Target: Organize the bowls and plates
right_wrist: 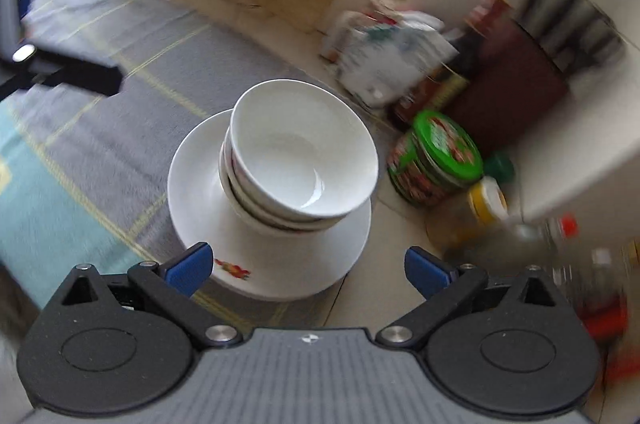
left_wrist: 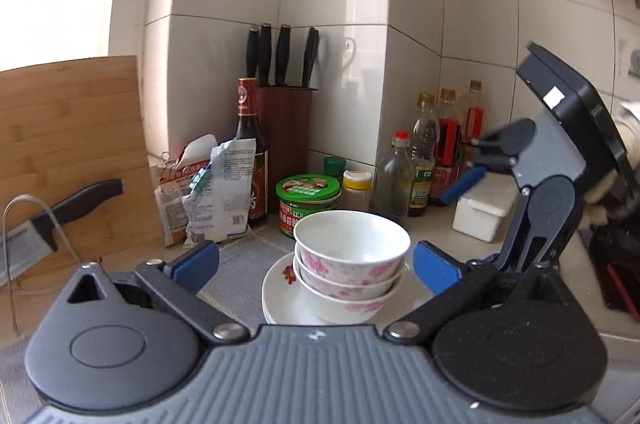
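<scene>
Bowls (left_wrist: 351, 264) sit nested 3 deep on a white plate (left_wrist: 282, 294), and that pile rests on the grey mat (right_wrist: 120, 127) covering the surface. In my left wrist view the pile is dead ahead at 12 o'clock, just beyond the fingertips; in my right wrist view it sits at about 11 o'clock, with the plate rim touching or just under the left blue pad.

I judge the stacking to be essentially done: every bowl I can see is already nested and on the plate. I read this as the end of a placement or the start of moving the whole pile. Any next move calls for care, because the top bowl leans toward 4 o'clock in the right view and could slide if the plate is nudged.

My left hand-held gripper (left_wrist: 316, 266) is spread wide, a blue pad either side of the pile, gripping nothing; I cannot tell whether a pad brushes the plate. My right hand-held gripper (right_wrist: 306, 270) is also spread wide and empty, hovering above the near rim of the plate. That view is smeared with motion blur, so fine contact is unclear.

A green-lidded jar (right_wrist: 438, 157) stands near the pile at 3 o'clock, which leaves little room on that side.
</scene>
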Tool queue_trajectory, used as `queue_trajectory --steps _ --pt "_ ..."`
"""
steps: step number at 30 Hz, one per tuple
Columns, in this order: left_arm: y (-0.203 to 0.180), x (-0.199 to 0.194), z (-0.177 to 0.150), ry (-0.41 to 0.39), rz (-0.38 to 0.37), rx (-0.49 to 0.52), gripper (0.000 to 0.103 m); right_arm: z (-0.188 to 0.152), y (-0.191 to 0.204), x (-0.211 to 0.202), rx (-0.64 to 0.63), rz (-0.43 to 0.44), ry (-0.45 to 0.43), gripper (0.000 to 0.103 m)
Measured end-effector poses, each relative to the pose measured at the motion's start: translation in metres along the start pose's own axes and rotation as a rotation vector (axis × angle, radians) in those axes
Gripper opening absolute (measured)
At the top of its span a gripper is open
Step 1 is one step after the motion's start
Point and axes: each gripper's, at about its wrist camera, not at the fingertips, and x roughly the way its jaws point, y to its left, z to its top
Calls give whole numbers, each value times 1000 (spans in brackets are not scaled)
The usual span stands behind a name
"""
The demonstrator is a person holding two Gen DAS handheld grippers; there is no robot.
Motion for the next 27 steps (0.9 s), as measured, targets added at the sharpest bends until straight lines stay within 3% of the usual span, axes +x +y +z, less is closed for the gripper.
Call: queue_trajectory --steps 3,6,9,14,19,27 --pt "2 -10 -5 40 52 -26 102 -11 13 -20 275 -89 5 103" --pt "4 -15 -6 132 132 -85 102 -26 25 -35 576 -149 -2 103" --pt "6 -21 -2 201 187 -158 102 -34 46 -47 697 -208 -11 103" --pt "-10 -31 4 258 291 -95 102 -37 66 -61 782 -204 -47 103" --pt "-16 -41 11 240 287 -106 102 -35 68 -68 783 -210 -68 103" --pt "-27 -40 17 279 334 -88 102 -35 60 -75 795 -197 -108 103"
